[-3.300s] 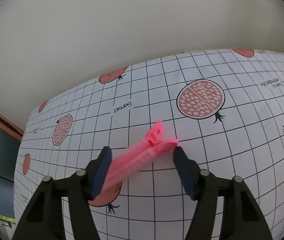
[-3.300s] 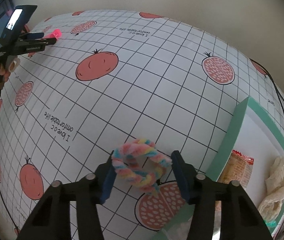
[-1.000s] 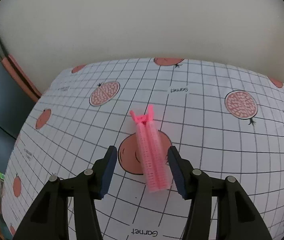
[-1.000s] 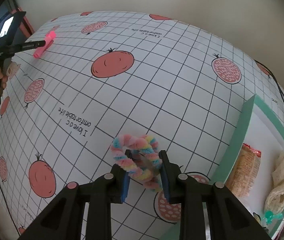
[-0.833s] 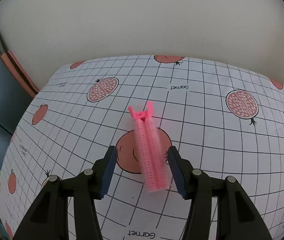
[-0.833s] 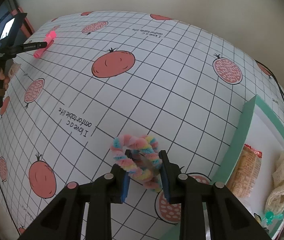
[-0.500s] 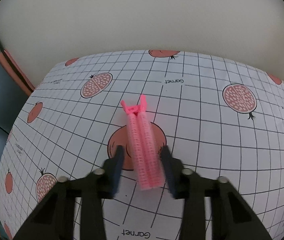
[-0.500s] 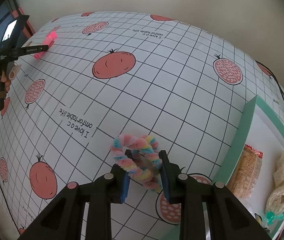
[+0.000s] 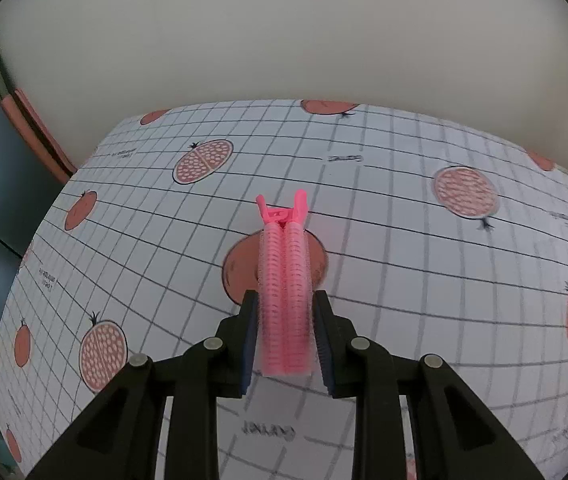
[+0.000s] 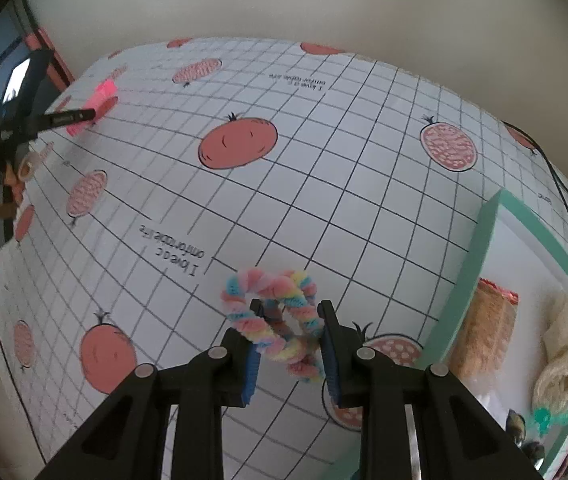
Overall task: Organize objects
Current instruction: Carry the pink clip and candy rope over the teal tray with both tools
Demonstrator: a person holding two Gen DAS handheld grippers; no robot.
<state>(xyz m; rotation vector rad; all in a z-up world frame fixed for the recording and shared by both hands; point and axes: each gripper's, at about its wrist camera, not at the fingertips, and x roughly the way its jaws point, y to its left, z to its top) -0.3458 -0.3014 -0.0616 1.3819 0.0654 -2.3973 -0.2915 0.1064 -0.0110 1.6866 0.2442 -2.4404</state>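
Two hand-held black tongs work over a tabletop (image 9: 404,208) covered in a white cloth with a dark grid, printed with coral pomegranates, whole and halved, and small lines of text. The left tongs (image 9: 285,344) are closed on a pink hair-roller clip (image 9: 284,288), a long plastic piece made of two ridged, bristly cylinders lying side by side and joined at the far end by a hinge with two flared tabs. The blue ribbed pads (image 9: 249,340) press both flanks of the clip's near end, and the rest of it juts straight forward over a printed pomegranate. In the right wrist view, the right tongs (image 10: 290,344) are narrowed around a fuzzy hair tie (image 10: 272,320) of twisted chenille in pastel pink, blue, yellow and white, its loop standing between the blue pads, squeezed at the sides and rising just beyond the fingertips. To the right sits a mint-green-edged tray (image 10: 472,280) with a white floor, holding an orange ribbed snack packet (image 10: 480,328), a cream knitted bundle (image 10: 560,344) and a small teal clip (image 10: 544,418). Far across the cloth, at upper left, the other tongs (image 10: 84,114) appear with the pink clip, gripped by a person's hand (image 10: 16,168).
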